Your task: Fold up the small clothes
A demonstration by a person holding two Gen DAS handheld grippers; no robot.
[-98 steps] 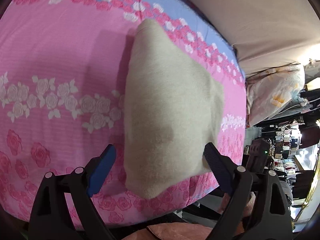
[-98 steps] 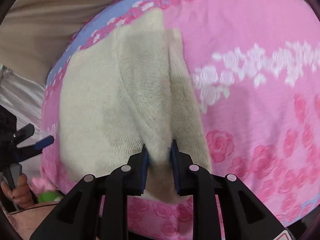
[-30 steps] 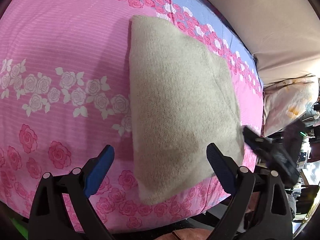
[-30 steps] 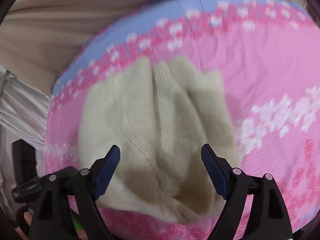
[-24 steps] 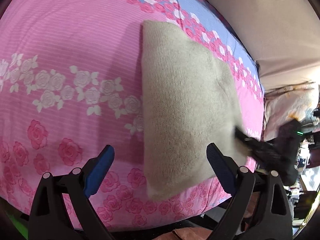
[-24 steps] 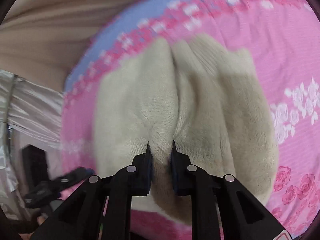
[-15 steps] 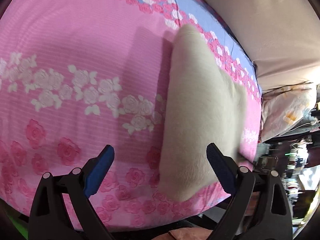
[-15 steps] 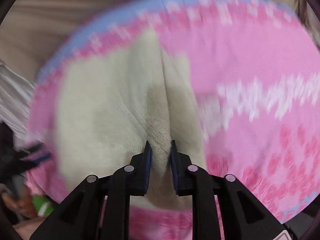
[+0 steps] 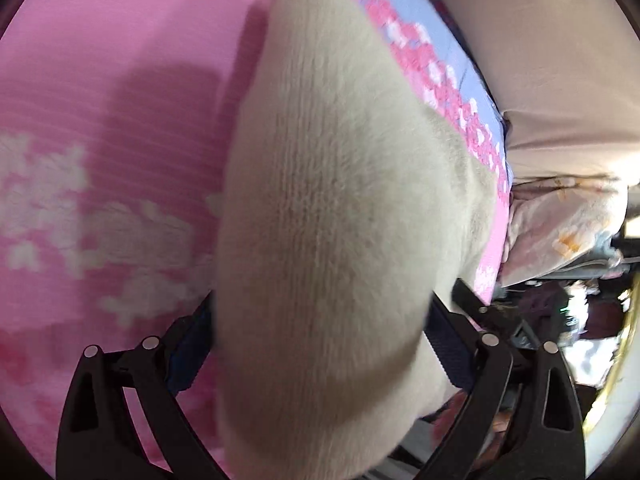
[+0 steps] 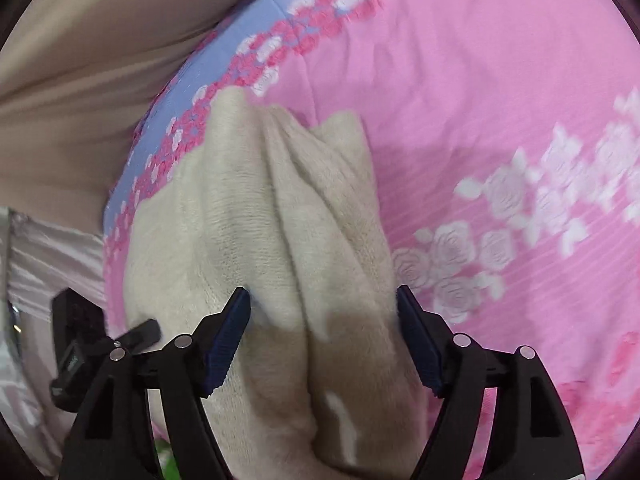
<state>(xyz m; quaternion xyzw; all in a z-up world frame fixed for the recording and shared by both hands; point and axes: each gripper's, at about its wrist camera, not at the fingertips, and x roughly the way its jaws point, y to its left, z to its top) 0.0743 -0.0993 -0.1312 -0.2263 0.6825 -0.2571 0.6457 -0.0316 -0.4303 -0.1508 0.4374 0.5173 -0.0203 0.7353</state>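
Bunching fuzzy cream knit garment (image 10: 280,216)

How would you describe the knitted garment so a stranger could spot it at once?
Find the pink rose-print bedsheet. Near its blue edge lies the garment, bunched into folds. It is the only plain cream, fuzzy knit there.

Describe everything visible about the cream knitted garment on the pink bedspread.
The cream knitted garment is a soft, fuzzy ribbed knit, folded into a thick bundle with several layered edges bunched along its near side. It lies on the pink rose-print bedspread, near the blue border. The right gripper, whose jaws have just been opening, straddles the bunched folds. The left gripper straddles its near end, jaws wide; whether its pads touch is unclear.
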